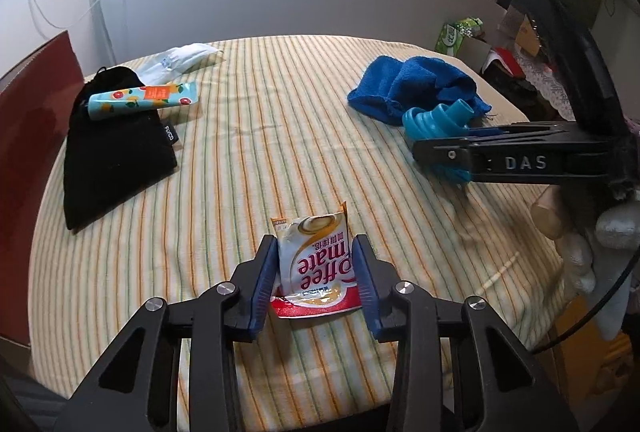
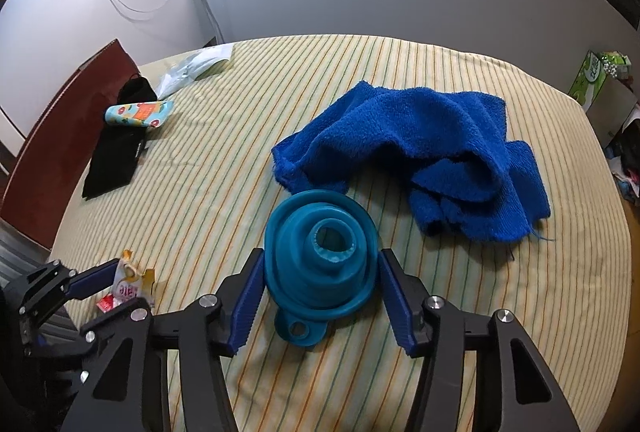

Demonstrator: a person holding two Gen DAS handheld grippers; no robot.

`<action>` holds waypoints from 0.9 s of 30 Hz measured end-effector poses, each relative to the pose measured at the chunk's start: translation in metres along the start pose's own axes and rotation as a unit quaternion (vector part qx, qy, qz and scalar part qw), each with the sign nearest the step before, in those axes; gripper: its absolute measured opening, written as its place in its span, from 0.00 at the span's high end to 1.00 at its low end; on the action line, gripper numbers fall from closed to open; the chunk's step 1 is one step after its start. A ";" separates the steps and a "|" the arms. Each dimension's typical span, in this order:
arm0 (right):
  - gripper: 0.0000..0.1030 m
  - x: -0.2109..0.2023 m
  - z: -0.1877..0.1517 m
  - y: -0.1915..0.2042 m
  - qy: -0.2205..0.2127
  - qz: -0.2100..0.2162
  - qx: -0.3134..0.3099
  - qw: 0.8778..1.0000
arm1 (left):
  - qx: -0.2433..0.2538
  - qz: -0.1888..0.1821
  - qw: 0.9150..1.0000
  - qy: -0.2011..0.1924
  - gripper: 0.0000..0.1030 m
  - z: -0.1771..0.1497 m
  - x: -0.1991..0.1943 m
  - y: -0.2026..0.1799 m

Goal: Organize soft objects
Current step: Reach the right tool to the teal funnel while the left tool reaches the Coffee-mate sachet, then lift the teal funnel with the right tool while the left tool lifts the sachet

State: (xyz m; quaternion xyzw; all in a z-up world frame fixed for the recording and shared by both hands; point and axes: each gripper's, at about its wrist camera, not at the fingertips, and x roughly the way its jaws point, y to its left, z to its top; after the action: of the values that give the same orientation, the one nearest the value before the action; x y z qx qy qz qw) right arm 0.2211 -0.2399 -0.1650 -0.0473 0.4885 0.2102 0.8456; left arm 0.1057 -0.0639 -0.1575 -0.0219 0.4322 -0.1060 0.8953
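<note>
My left gripper (image 1: 316,256) is shut on a Coffee mate sachet (image 1: 312,264), its blue pads pressing both sides, low over the striped cloth (image 1: 260,152); the sachet also shows in the right wrist view (image 2: 130,286). My right gripper (image 2: 320,272) stands around a teal collapsible funnel (image 2: 320,260) that lies on the cloth, with its pads close to both sides of the rim. The funnel also shows in the left wrist view (image 1: 434,124). A crumpled blue towel (image 2: 420,152) lies just beyond the funnel.
A black drawstring pouch (image 1: 116,152) lies at the left with a fruit-print tube (image 1: 144,100) on top. A clear plastic packet (image 1: 180,60) lies behind them. A red chair back (image 1: 28,152) stands at the left edge. A green tissue box (image 2: 592,76) sits off the right.
</note>
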 end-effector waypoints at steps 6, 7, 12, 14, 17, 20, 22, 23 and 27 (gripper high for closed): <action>0.50 -0.005 -0.004 -0.003 -0.005 -0.002 0.008 1.000 | 0.005 0.001 1.000 -0.011 0.69 -0.003 -0.001 -0.002; 0.51 -0.006 -0.004 -0.003 -0.006 -0.002 0.008 1.000 | 0.002 0.000 1.000 -0.012 0.69 -0.003 -0.001 -0.001; 0.51 -0.012 -0.009 -0.003 -0.011 -0.004 0.005 1.000 | -0.009 -0.005 1.000 -0.017 0.70 -0.007 -0.005 0.003; 0.51 -0.013 -0.010 -0.003 -0.012 -0.004 0.005 1.000 | -0.011 -0.005 1.000 -0.018 0.70 -0.008 -0.006 0.003; 0.51 -0.014 -0.011 -0.004 -0.013 -0.004 0.006 1.000 | -0.014 -0.008 1.000 -0.018 0.71 -0.008 -0.006 0.004; 0.52 -0.018 -0.012 -0.005 -0.016 -0.003 0.010 1.000 | -0.021 -0.011 1.000 -0.019 0.71 -0.009 -0.008 0.006; 0.52 -0.021 -0.013 -0.005 -0.019 -0.001 0.010 1.000 | -0.025 -0.013 0.999 -0.020 0.71 -0.009 -0.010 0.008; 0.53 -0.022 -0.013 -0.005 -0.020 -0.002 0.009 1.000 | -0.028 -0.014 0.999 -0.022 0.71 -0.009 -0.012 0.009; 0.54 -0.026 -0.014 -0.001 -0.024 -0.005 0.004 1.000 | -0.034 -0.015 0.999 -0.031 0.71 -0.006 -0.019 0.013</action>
State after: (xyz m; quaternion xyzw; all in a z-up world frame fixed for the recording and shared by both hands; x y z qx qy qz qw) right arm 0.1989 -0.2533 -0.1504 -0.0416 0.4682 0.2053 0.8584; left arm 0.0917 -0.0465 -0.1487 -0.0623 0.4071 -0.1036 0.9053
